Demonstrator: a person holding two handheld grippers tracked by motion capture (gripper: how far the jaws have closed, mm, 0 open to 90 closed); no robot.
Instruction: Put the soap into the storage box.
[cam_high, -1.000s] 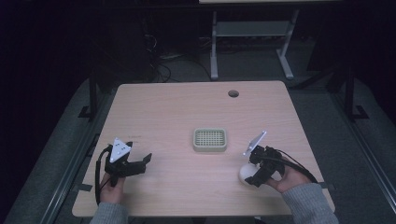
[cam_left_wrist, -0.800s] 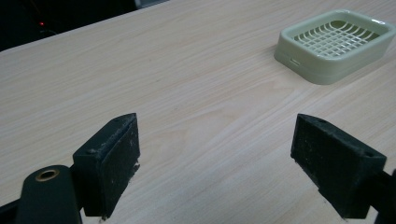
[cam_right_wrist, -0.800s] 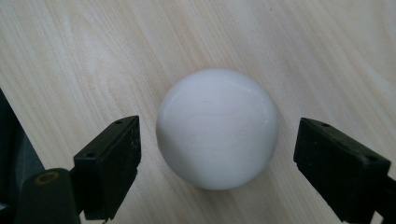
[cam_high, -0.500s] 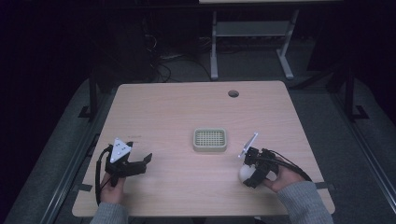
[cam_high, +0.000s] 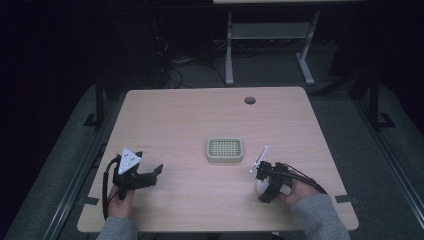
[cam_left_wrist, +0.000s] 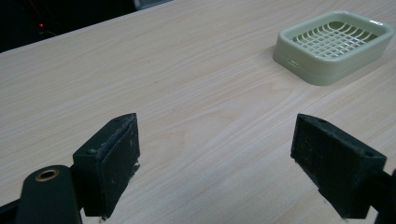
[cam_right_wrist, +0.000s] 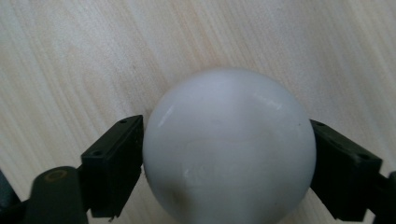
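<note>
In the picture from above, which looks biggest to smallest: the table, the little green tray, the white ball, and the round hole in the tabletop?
1. Table.
2. Green tray.
3. White ball and round hole: unsure. The ball is partly hidden under the right gripper, so I can't rank them.

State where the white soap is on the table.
The white soap sits between the right gripper's jaws, near the table's front right edge, right of and nearer the person than the green soap dish.

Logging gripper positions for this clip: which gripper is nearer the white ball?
Right. The right gripper has its jaws on either side of the white ball, touching it. The left gripper sits open across the table, far from the ball.
</note>
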